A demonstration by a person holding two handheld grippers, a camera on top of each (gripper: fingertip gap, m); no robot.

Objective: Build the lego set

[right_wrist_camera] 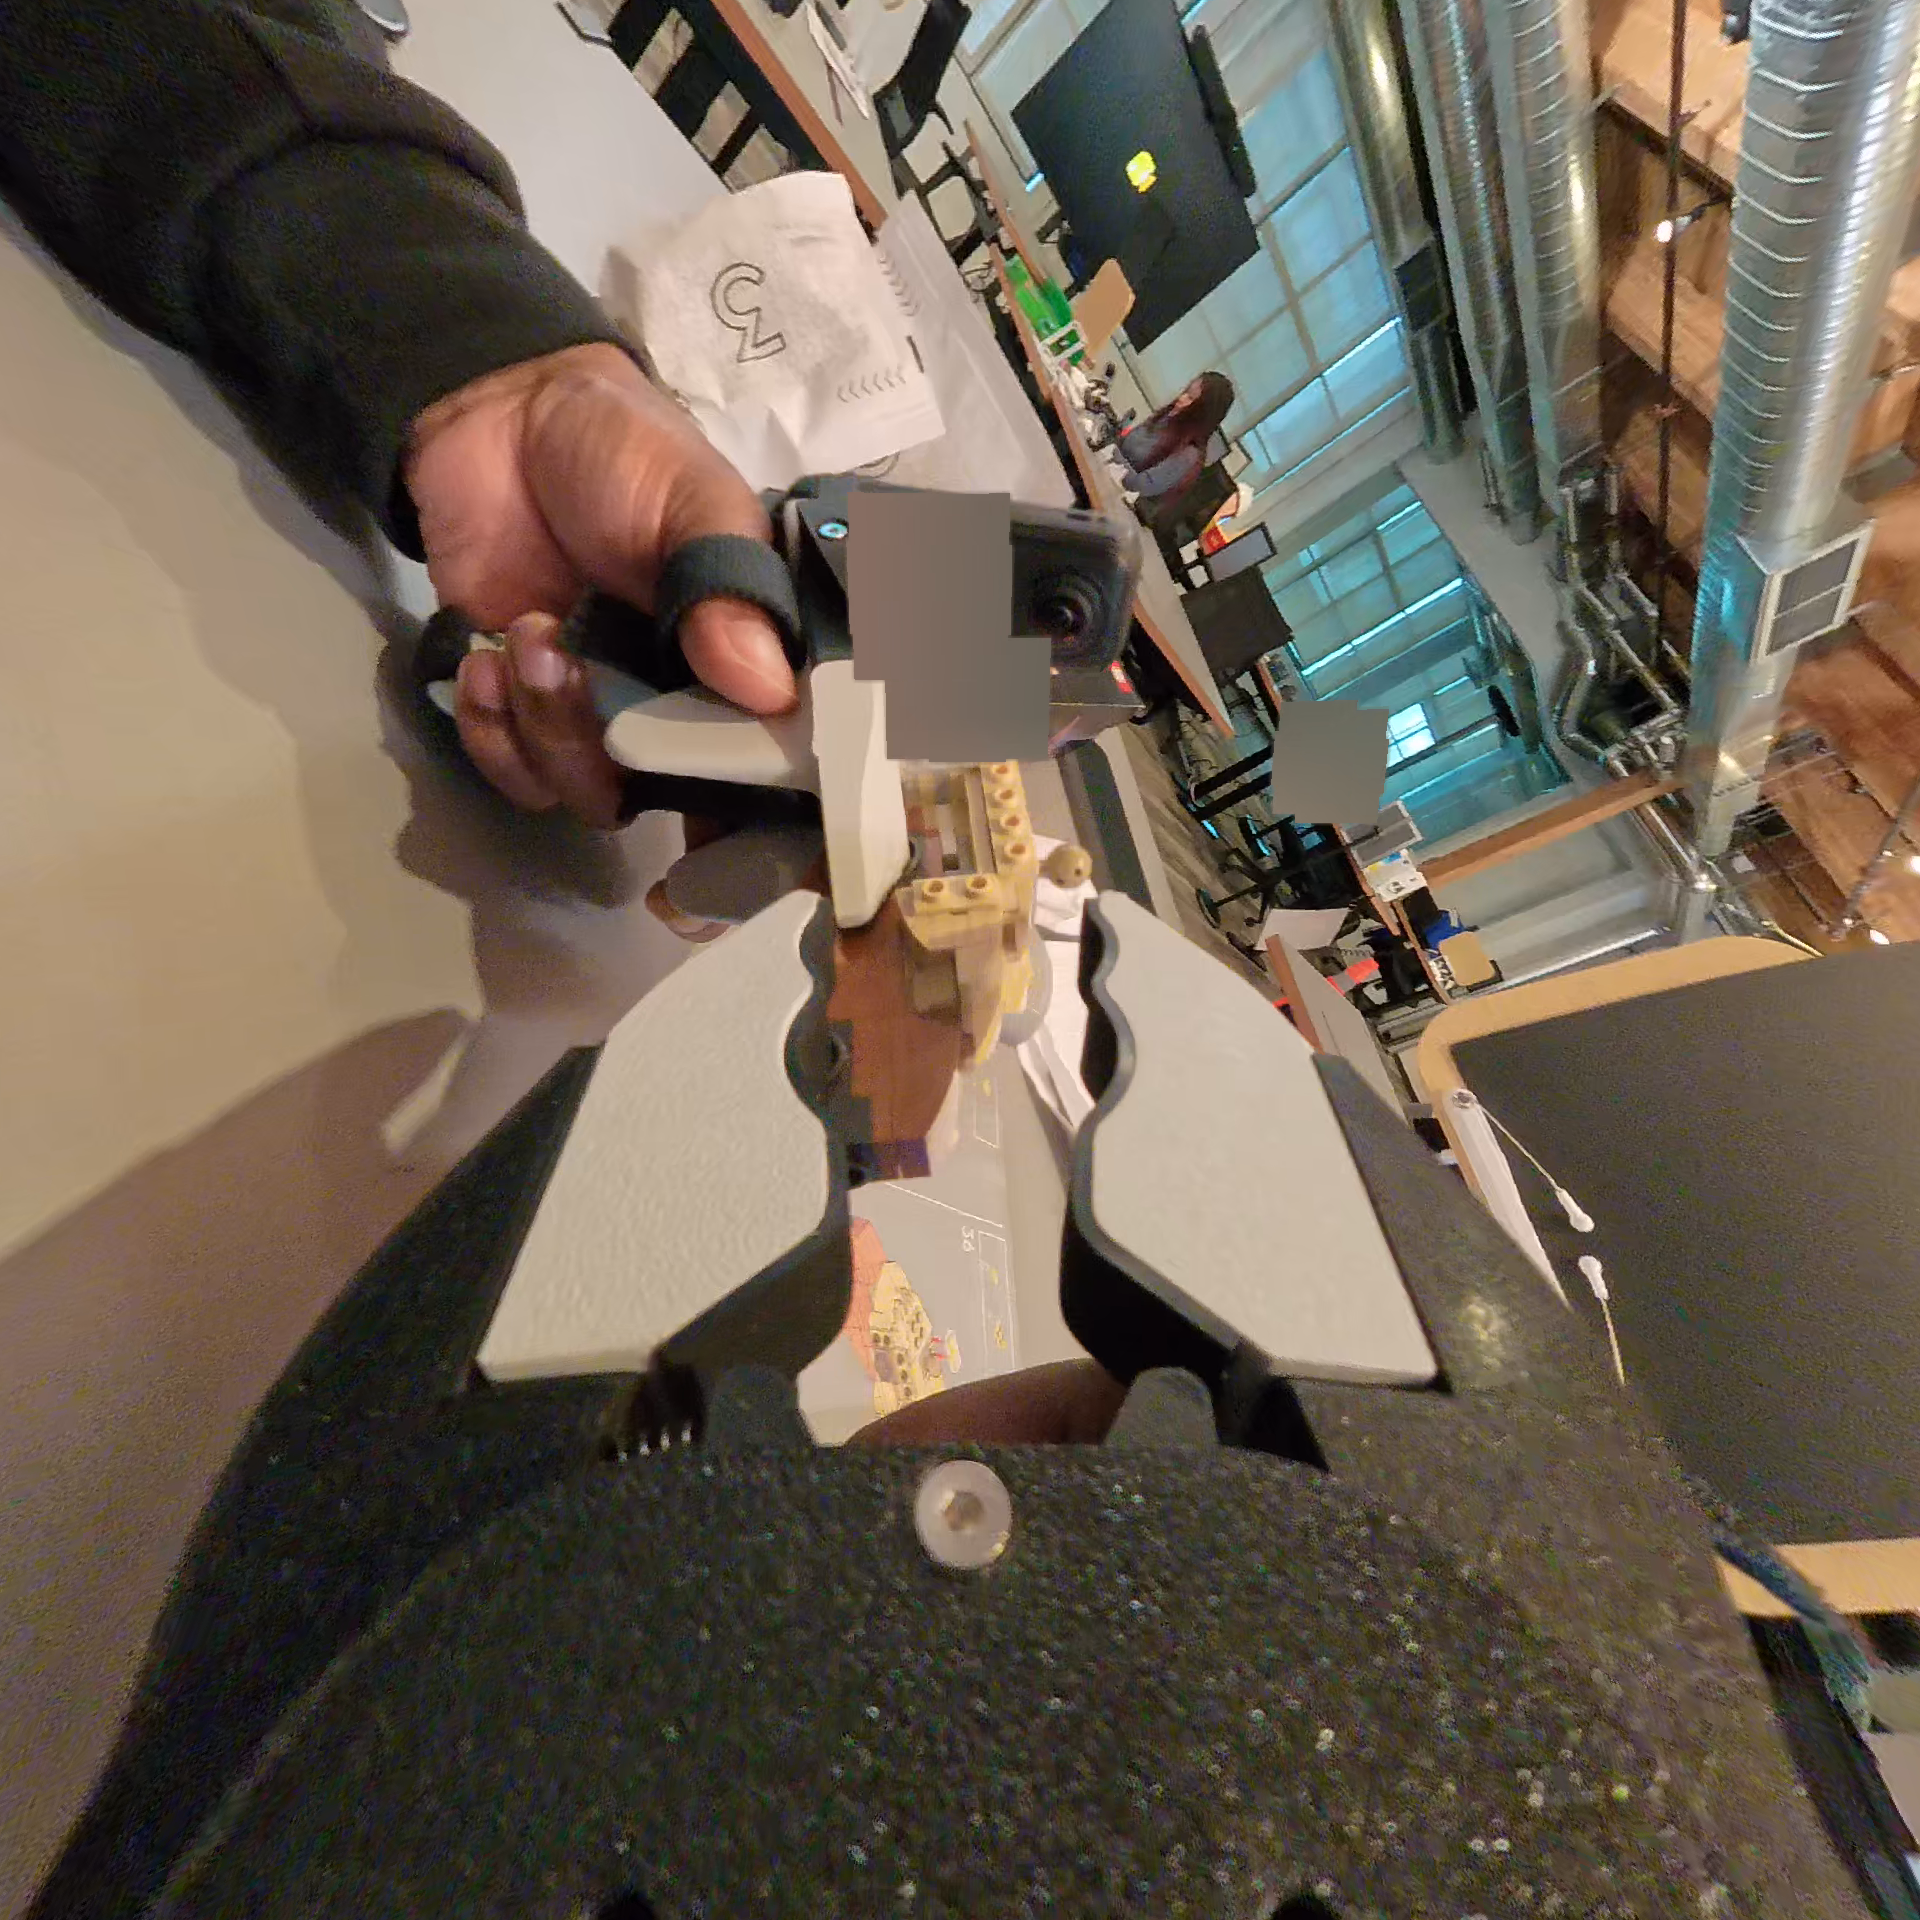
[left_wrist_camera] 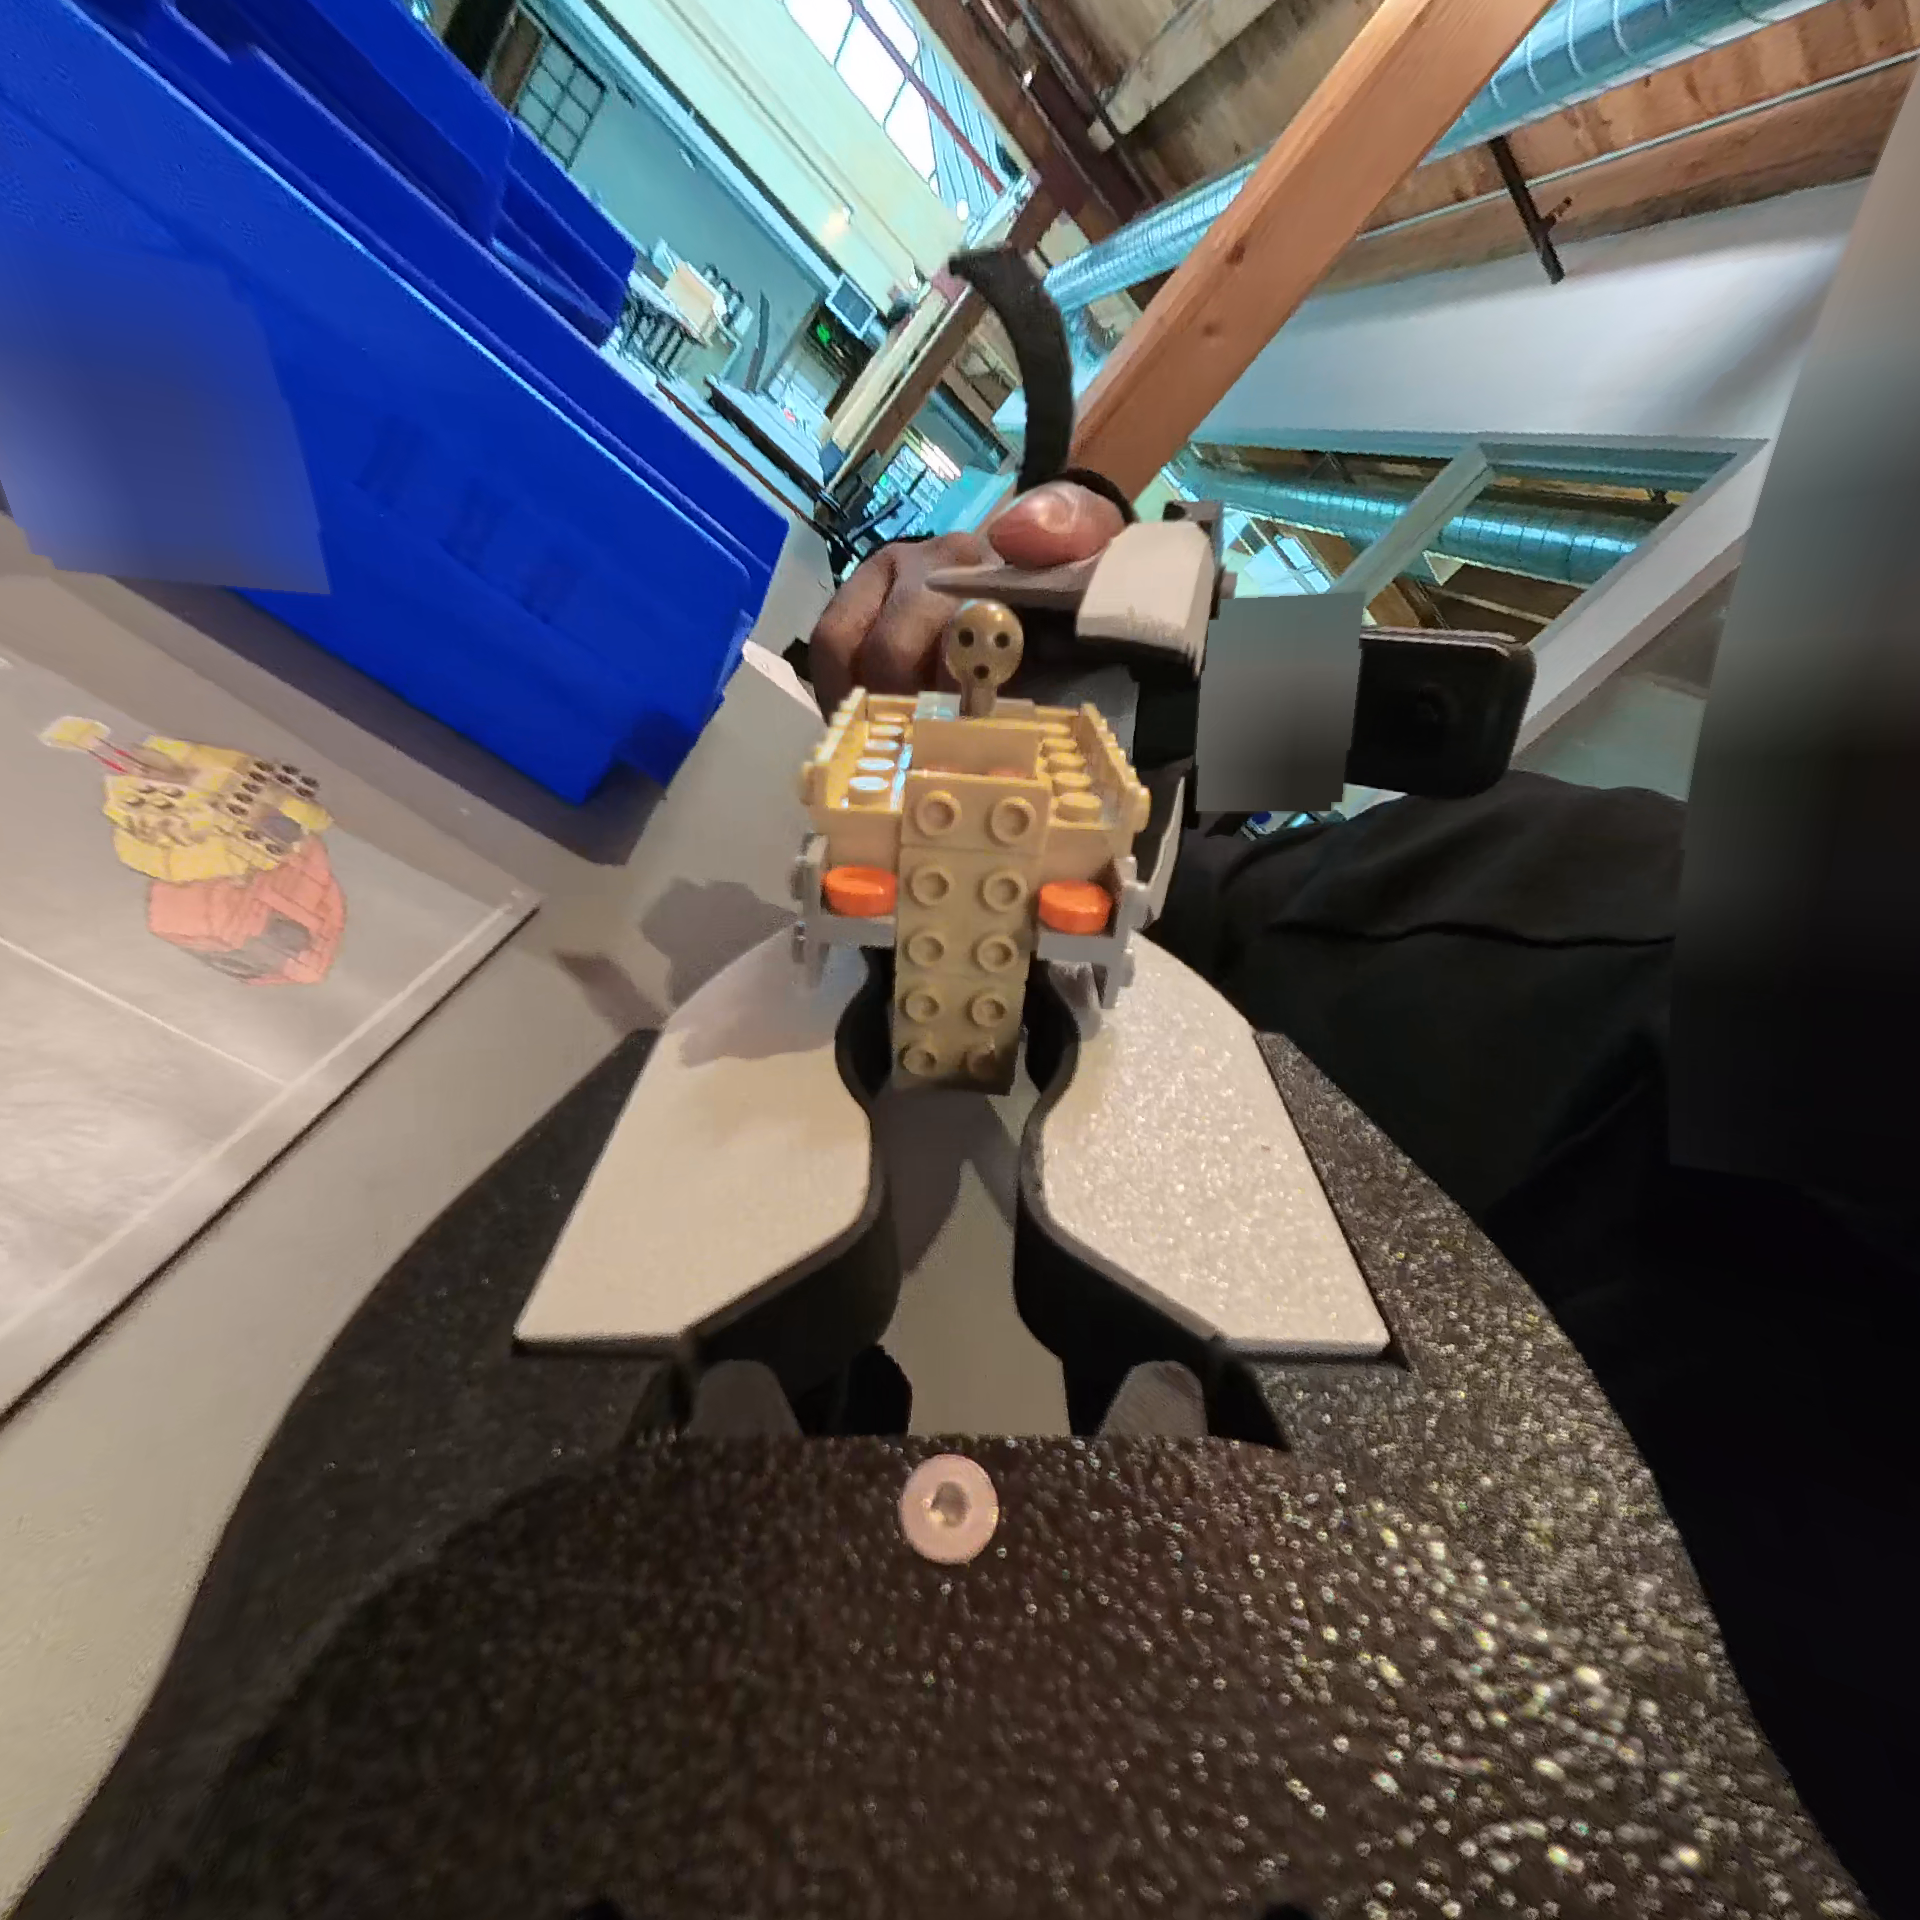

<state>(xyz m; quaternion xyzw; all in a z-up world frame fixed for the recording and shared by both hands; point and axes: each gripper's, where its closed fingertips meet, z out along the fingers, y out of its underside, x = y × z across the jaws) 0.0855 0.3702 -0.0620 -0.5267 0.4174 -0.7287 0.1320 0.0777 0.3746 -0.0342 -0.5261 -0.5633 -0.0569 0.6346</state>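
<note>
Left gripper (left_wrist_camera: 951,1049) clamps tan lego model (left_wrist_camera: 971,821); right gripper (right_wrist_camera: 951,997) agape

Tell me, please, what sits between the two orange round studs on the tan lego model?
In the left wrist view, a tan studded plate runs between the orange round studs, and the left gripper clamps its near end.

Left gripper (left_wrist_camera: 951,1049) clamped closed; right gripper (right_wrist_camera: 951,997) fingers (right_wrist_camera: 1226,1132) spread apart.

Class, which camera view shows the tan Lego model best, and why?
The left wrist view: the Lego model faces the camera, studs and orange pieces clear, clamped in the left gripper. The right wrist view shows it edge-on, blurred, partly hidden behind the open right gripper.
</note>
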